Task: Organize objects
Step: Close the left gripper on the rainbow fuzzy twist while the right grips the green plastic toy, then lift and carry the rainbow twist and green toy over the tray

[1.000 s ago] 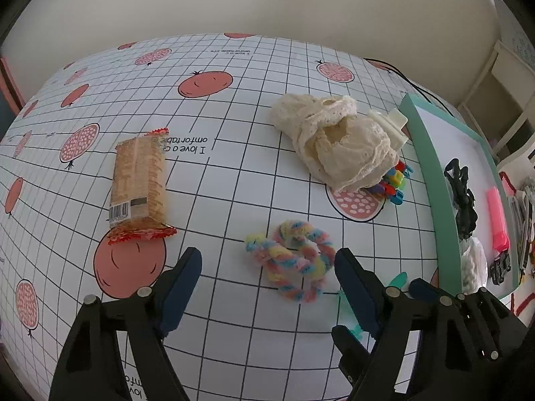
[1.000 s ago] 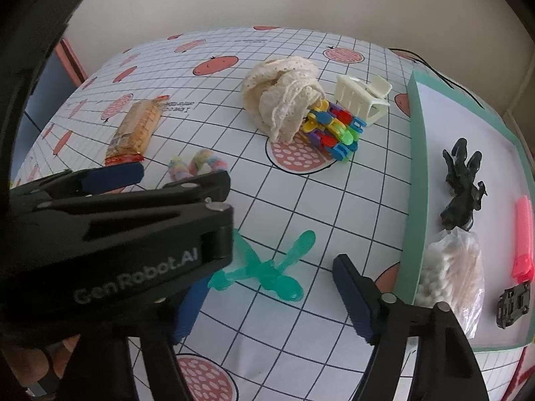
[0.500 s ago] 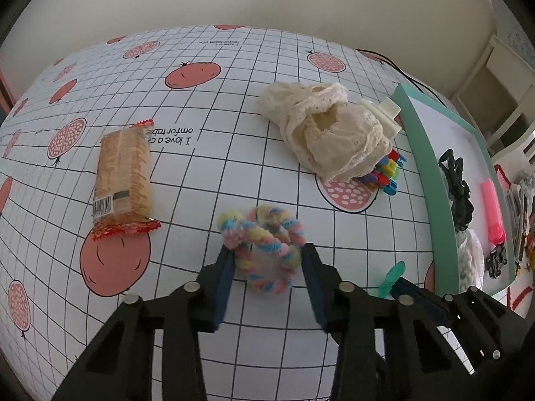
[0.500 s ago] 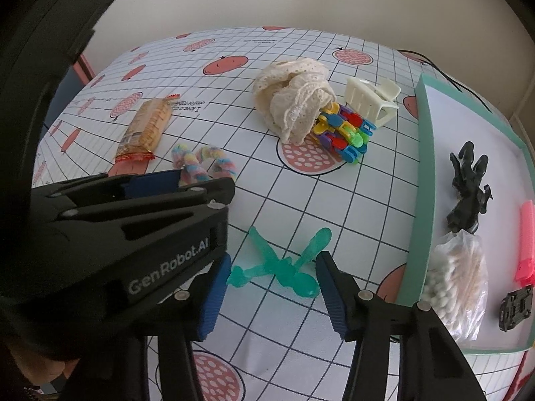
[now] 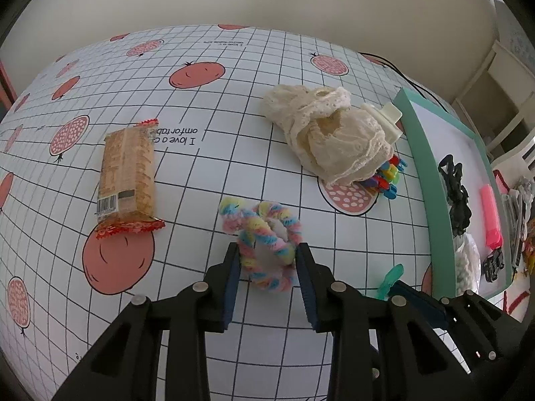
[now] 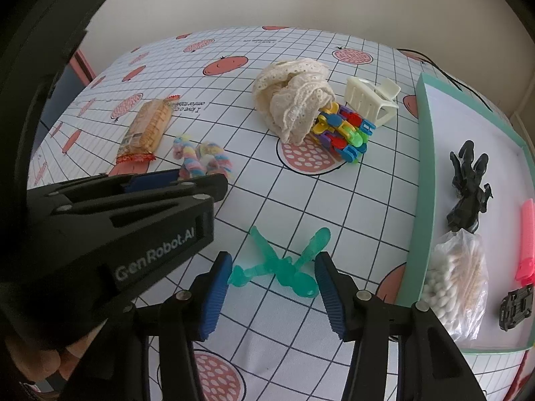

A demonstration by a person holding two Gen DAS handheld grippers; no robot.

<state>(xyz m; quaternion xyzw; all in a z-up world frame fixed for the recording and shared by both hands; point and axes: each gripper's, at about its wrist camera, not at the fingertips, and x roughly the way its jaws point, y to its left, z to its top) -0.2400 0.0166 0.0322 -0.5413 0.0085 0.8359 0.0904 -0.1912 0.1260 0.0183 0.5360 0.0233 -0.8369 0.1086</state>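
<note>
Left tongs: narrowed onto the pastel twisted scrunchie, blue pads pressing its near loop from both sides; it lies on the tabletop.
Right tongs: partly parted, one blue pad on either side of the green plastic spoons, which lie crossed on the tabletop; whether the pads touch them I cannot tell.
Beside the scrunchie: a wrapped cracker pack lies to its left, well apart.
Further back: a cream lace cloth in a heap, with colourful clips poking out from under it and a cream claw clip just beside.
Right edge: a green-rimmed tray holding a black hair clip, a bag of cotton swabs, a pink bar and a small black buckle.
</note>
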